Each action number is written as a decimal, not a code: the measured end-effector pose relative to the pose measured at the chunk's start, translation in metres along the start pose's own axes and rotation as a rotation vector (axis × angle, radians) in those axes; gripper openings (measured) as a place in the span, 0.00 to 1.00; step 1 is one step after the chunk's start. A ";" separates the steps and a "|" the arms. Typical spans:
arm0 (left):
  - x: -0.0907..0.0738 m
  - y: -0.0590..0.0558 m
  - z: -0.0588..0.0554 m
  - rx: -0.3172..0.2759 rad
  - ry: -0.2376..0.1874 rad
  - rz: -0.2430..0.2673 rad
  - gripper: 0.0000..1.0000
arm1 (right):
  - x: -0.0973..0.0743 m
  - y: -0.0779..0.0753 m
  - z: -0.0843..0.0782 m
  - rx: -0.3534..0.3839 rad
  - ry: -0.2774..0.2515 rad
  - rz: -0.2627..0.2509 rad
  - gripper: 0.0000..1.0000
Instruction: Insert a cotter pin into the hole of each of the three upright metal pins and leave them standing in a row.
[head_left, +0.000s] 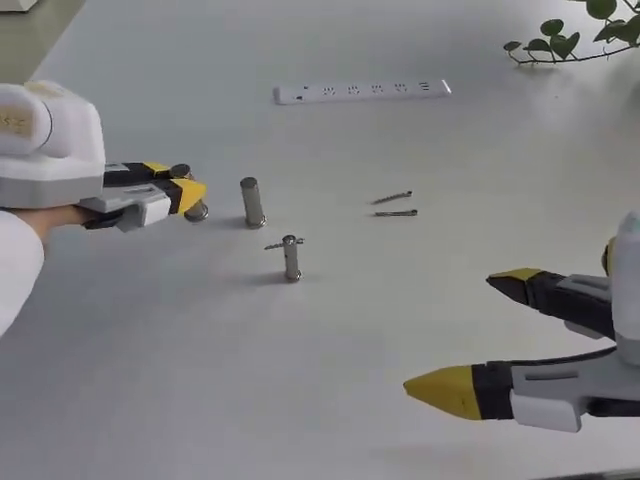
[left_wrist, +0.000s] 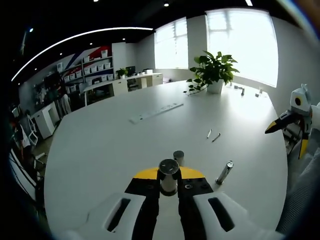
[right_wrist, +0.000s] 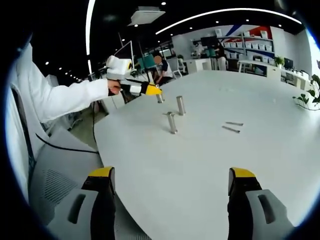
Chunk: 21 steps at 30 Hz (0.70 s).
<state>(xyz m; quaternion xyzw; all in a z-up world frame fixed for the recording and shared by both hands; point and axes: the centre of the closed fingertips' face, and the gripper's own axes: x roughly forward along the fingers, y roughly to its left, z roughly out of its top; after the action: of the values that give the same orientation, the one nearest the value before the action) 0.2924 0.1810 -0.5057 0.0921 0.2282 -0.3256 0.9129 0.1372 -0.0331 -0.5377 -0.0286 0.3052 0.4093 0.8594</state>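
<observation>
Three metal pins show on the white table (head_left: 330, 380). My left gripper (head_left: 190, 192) is shut on the leftmost pin (head_left: 195, 208), which stands upright between its yellow tips (left_wrist: 169, 176). A bare upright pin (head_left: 252, 202) is just right of it. Nearer me stands the third pin (head_left: 291, 257) with a cotter pin through its top. Two loose cotter pins (head_left: 392, 198) (head_left: 396, 213) lie flat further right. My right gripper (head_left: 470, 335) hangs open at the lower right, well away from the pins, nothing between its fingers (right_wrist: 242, 176).
A white power strip (head_left: 362, 91) lies at the back of the table. Plant leaves (head_left: 575, 35) reach in at the back right. An office with shelves and desks lies beyond the table, and a chair (right_wrist: 55, 180) stands by the table's edge.
</observation>
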 end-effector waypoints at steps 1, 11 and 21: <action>-0.002 -0.002 0.001 -0.004 -0.005 -0.002 0.11 | 0.000 0.001 0.001 -0.008 -0.002 0.000 0.92; -0.016 -0.046 0.013 0.019 -0.040 -0.070 0.11 | -0.001 0.004 0.007 -0.024 -0.014 0.004 0.91; -0.007 -0.103 -0.007 -0.008 -0.016 -0.205 0.11 | -0.002 0.007 0.003 -0.032 -0.003 0.001 0.89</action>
<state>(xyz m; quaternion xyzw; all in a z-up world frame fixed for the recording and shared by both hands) 0.2196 0.1071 -0.5108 0.0619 0.2306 -0.4171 0.8769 0.1330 -0.0291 -0.5327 -0.0415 0.2975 0.4146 0.8590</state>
